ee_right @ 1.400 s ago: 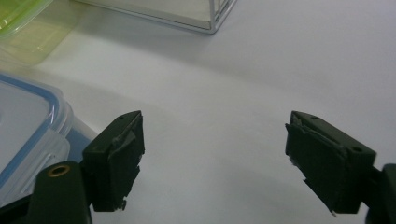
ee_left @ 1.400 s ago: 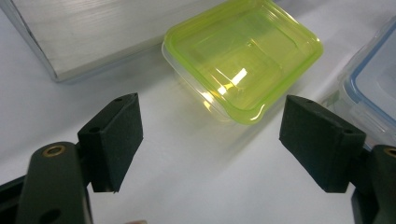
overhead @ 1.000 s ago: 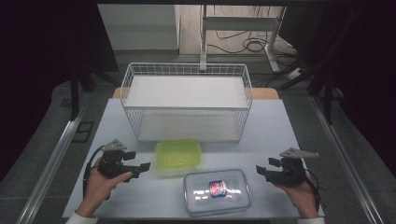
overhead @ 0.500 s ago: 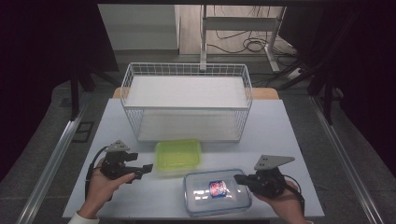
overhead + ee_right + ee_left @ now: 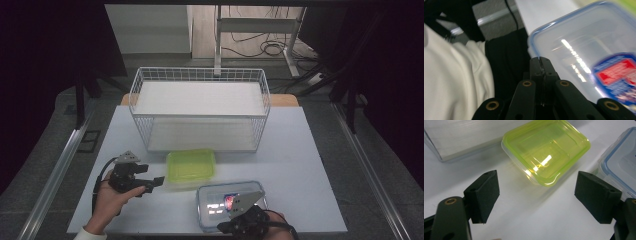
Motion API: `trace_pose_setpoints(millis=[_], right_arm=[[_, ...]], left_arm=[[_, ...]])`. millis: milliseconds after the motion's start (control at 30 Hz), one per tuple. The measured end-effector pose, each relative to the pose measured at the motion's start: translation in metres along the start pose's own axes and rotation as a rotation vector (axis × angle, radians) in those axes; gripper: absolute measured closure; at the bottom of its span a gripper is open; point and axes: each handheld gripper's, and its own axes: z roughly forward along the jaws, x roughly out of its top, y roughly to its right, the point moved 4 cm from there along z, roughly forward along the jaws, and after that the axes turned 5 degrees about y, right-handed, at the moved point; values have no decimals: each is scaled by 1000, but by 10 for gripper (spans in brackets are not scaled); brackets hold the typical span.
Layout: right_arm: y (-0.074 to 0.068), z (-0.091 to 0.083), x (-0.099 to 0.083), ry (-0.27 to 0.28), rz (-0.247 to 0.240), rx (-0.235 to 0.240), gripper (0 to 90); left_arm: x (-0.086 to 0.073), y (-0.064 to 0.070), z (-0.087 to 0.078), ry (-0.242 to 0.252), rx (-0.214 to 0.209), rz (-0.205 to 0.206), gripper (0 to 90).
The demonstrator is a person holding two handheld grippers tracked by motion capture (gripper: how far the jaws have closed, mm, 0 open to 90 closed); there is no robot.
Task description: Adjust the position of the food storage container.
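your right gripper (image 5: 540, 60) has its two black jaws pressed flat together with nothing between them, the tips sitting at the near rim of the clear container with the blue-edged lid (image 5: 584, 50). whether the tips touch that rim is hard to tell, since the picture is blurred. in the high view your right gripper (image 5: 235, 225) sits at the table's near edge, its grey plate lying over the near half of that clear container (image 5: 210, 197), which carries a red and blue label (image 5: 229, 200) on its lid.

your left gripper (image 5: 536, 195) has its jaws spread wide and holds nothing; the bare white table (image 5: 524, 215) shows between the pads. just beyond them lies the green-lidded container (image 5: 546, 150), flat on the table, with the clear container's corner (image 5: 621, 165) just beside it. in the high view your left gripper (image 5: 152, 183) rests low on the table's left, pointing at the green-lidded container (image 5: 191, 166), close to it but apart.

behind both containers stands the white wire basket (image 5: 200, 107), near the green lid's far edge. your white sleeve (image 5: 454, 85) shows at the left of the right gripper view.
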Motion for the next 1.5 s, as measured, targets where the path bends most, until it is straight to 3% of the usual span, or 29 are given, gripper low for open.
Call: trace_pose_setpoints(millis=[167,500,833,1500], right_arm=[[-2,10,-3,-52,-15,-17,890],[-1,13,-2,-32,-10,-16,890],[3,13,1,-8,6,-56,891],[6,17,4,-6,16,-73,890]], left_arm=[[0,0,1,-1,1,5,195],[-1,1,3,-1,-1,10,194],[-2,0,3,-4,0,11,192],[-2,1,4,-1,0,12,188]])
